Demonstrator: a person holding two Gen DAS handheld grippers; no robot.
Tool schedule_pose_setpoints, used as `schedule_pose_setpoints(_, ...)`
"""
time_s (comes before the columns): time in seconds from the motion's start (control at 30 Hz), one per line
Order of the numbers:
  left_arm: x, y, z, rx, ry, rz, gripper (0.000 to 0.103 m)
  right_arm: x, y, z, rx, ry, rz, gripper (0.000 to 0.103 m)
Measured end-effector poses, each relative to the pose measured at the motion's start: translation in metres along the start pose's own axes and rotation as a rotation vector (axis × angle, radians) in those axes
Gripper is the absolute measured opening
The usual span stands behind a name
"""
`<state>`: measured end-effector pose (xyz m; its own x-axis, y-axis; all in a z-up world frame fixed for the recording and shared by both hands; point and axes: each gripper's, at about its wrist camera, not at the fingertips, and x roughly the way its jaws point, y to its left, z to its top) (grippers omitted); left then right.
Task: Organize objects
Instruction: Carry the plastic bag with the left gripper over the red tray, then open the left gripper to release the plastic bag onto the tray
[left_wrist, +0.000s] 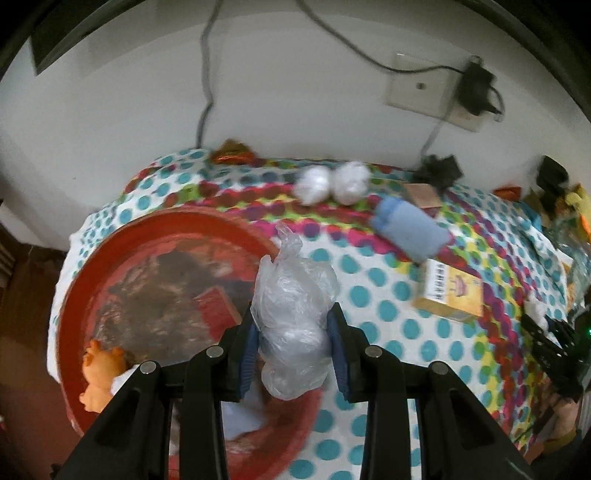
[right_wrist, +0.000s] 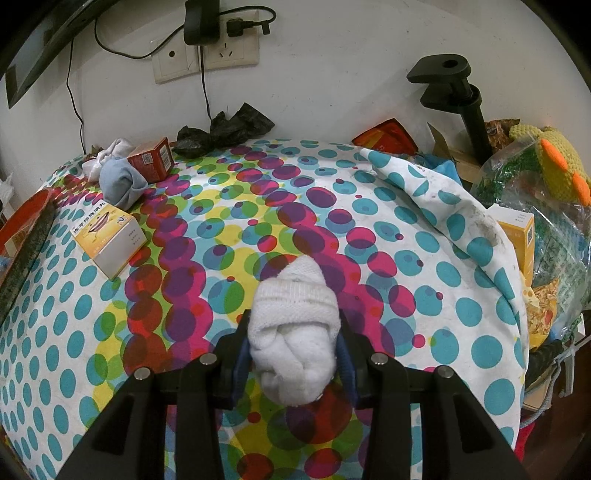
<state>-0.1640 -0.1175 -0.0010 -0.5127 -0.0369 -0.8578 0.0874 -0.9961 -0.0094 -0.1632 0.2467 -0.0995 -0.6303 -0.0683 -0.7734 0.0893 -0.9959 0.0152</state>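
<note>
My left gripper (left_wrist: 293, 325) is shut on a crumpled clear plastic bag (left_wrist: 291, 306) and holds it over the right rim of a red basin (left_wrist: 88, 280). The basin holds a red box (left_wrist: 218, 308) and an orange toy (left_wrist: 98, 373). My right gripper (right_wrist: 293, 339) is shut on a rolled white sock (right_wrist: 293, 332) above the dotted tablecloth (right_wrist: 332, 206). A blue rolled sock (left_wrist: 408, 230), two white bundles (left_wrist: 330, 182) and a yellow box (left_wrist: 448, 291) lie on the cloth; the yellow box (right_wrist: 107, 236) and blue sock (right_wrist: 122, 182) also show in the right wrist view.
A red box (right_wrist: 152, 158) and black plastic bag (right_wrist: 225, 131) lie near the wall with sockets (right_wrist: 207, 48) and cables. A black clamp stand (right_wrist: 458, 96), a knitted toy (right_wrist: 554, 162) and bagged clutter (right_wrist: 535, 229) crowd the right edge.
</note>
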Motion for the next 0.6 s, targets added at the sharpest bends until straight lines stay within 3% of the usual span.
schedule_pose_setpoints(0.6,0.031,0.095,-0.010,-0.147,0.042,0.123,0.032,0.003,0.012,0.000,0.002,0.001,-0.009,0.042)
